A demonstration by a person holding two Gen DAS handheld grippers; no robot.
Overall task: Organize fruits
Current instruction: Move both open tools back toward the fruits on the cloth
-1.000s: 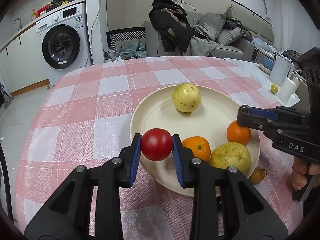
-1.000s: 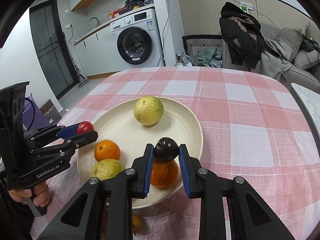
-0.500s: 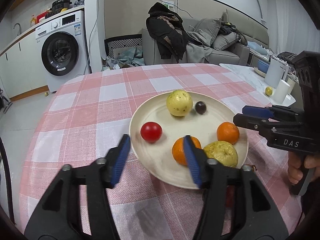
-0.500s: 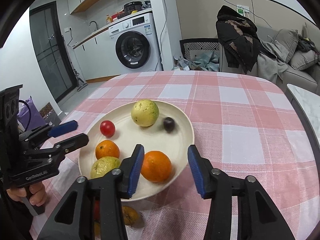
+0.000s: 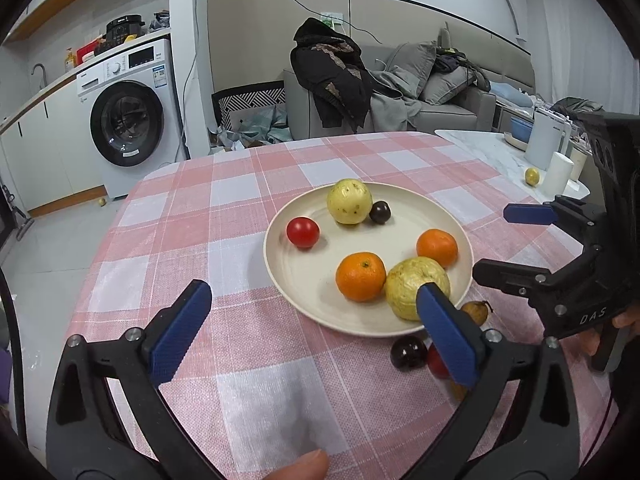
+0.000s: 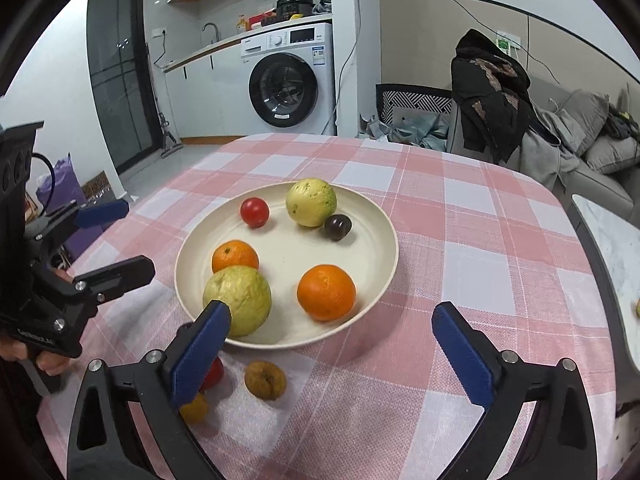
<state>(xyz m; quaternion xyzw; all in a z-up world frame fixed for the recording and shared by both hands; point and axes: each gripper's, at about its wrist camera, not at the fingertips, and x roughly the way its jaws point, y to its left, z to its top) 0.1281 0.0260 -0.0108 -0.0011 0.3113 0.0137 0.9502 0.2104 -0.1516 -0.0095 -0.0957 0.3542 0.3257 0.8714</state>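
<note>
A cream plate (image 5: 276, 276) sits at the centre of both views on a worktop (image 5: 180, 216) covered in pink-and-white check cloth. On the plate lie six fruits: a red tomato (image 5: 303, 232) at its left, a pale guava (image 5: 349, 201) at the top with a dark plum (image 5: 379, 212) touching it, two oranges (image 5: 361, 276) nearer the middle, and a second, rougher guava (image 5: 412, 286) at the lower right rim.

Off the plate, low in the left wrist view, a dark round fruit (image 5: 408, 353) and a red one just beside it rest on the cloth. The right wrist view also shows a wrinkled brown fruit (image 6: 265, 380) and a small yellow one (image 6: 194, 409) there.

The left hand-held gripper (image 5: 312, 334) and the right hand-held gripper (image 6: 332, 354) both hover near the plate's lower edge, jaws spread wide and holding nothing.

The step in hand seems to be reaching for the next loose fruit. That likely calls for lowering a hand-held gripper around one of them and closing gently, since they could roll.
</note>
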